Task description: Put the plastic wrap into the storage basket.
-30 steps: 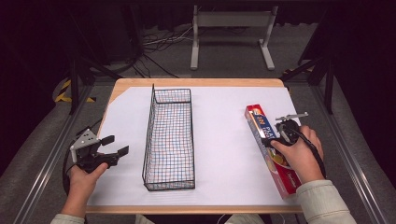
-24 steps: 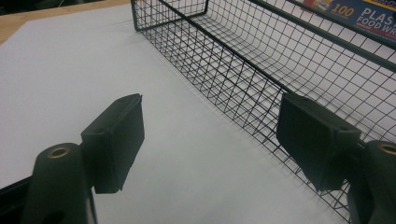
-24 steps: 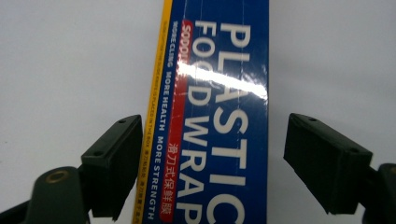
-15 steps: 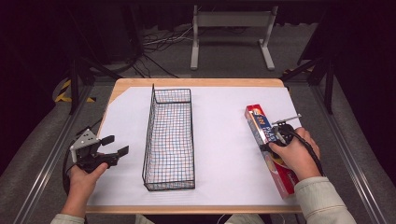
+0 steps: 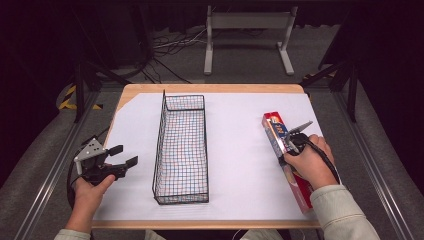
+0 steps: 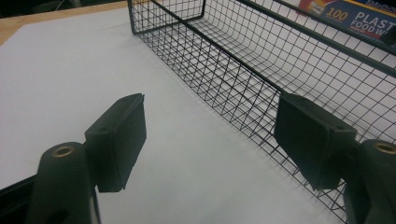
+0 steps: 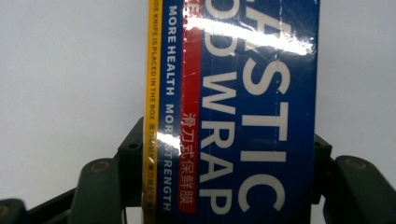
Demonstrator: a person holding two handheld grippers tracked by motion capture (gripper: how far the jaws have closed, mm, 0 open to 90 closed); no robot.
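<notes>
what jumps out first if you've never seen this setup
The tall black wire basket stands mid-table on the white sheet. To its right, the right gripper straddles a long red and blue plastic wrap box, jaws on both sides. The left gripper hangs open left of the basket.

A wooden table (image 5: 210, 89) stood on a grey floor (image 5: 240, 65), nearly covered by a white sheet (image 5: 240, 150). A long black wire basket (image 5: 181, 147) rested on the sheet left of centre. A plastic wrap box (image 5: 280, 140) lay lengthwise near the right edge, well apart from the basket.
</notes>
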